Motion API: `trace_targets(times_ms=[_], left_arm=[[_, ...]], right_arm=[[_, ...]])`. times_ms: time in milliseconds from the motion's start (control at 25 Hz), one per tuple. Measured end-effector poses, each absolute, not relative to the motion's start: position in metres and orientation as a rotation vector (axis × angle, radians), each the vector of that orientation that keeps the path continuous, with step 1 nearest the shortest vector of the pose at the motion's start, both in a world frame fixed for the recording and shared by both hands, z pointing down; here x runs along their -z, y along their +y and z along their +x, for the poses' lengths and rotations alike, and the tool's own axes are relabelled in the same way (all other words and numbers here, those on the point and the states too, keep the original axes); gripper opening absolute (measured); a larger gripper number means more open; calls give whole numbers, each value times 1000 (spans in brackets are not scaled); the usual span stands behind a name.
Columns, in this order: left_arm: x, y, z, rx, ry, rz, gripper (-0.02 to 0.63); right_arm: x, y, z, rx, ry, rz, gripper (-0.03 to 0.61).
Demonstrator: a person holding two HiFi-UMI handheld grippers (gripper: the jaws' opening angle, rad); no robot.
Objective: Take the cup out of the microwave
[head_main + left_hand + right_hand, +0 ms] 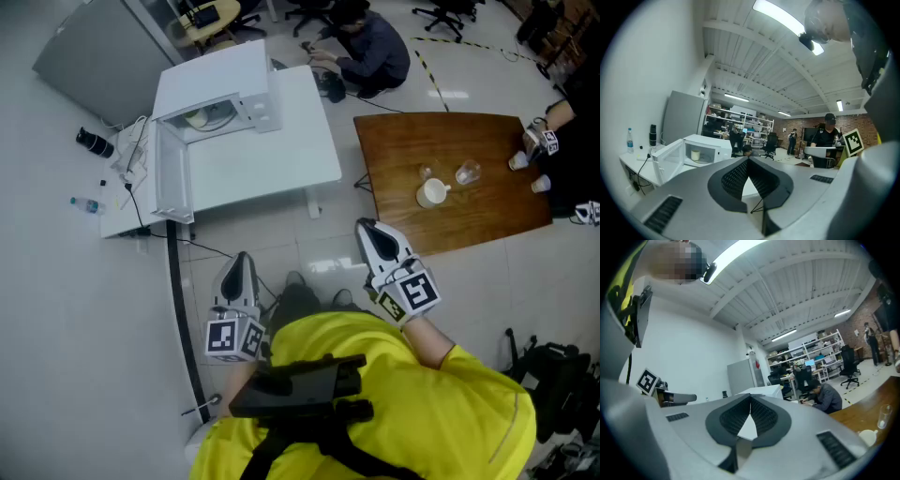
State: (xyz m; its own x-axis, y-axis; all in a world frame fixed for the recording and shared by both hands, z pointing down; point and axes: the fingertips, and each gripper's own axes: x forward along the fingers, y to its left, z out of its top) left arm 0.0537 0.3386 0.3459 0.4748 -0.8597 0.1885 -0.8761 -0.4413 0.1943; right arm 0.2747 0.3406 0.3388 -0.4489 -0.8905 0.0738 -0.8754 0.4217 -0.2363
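Observation:
A white microwave (pixel 220 98) stands at the far left corner of a white table (pixel 272 164), its door (pixel 169 178) swung open. Inside it sits a pale cup (pixel 695 155) on the turntable, plain in the left gripper view. Both grippers hang over the floor in front of the table, well short of the microwave. My left gripper (pixel 239 267) is shut with nothing in it, its jaws (pixel 748 159) pointing toward the open microwave (pixel 705 146). My right gripper (pixel 368 230) is also shut and empty, its pads (pixel 750 399) meeting at the tip.
To the right is a brown wooden table (pixel 478 225) with a white mug (pixel 432 194) and two glasses (pixel 467 172). A person (pixel 370 47) crouches on the floor behind the white table. A black cable (pixel 178 309) runs across the floor at left.

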Motion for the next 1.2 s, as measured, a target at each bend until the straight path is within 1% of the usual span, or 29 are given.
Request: trace_targets(times_ms=[320,720,880,1040,1080,1120,1200], left_arm=[[-364,272,-19,-40,-1537,2389,0],[-362,129,-95,-66,-1451,2490,0],[-366,91,-103,-71,-1331,2541,0],[-394,59,-94,-93,-1292,2521,0],[-402,46,-88,-77,-1286,2521,10],[-414,31,-82,-61,-1278,2521,85],[-452,-8,-72,-82,-1288,2504,300]], right_arm=[[-352,251,198,407,2682,-1512,7],[-348,98,77,432,2748,-1472,8],[-345,53,45,405,2739,-1498,8],[-363,31,39,426,2746,-1516,8],[-371,24,41,442,2750,-1520,7],[-380,16,43,467,2755,-1519,7],[-403,0,47,545,2764,-1496,7]])
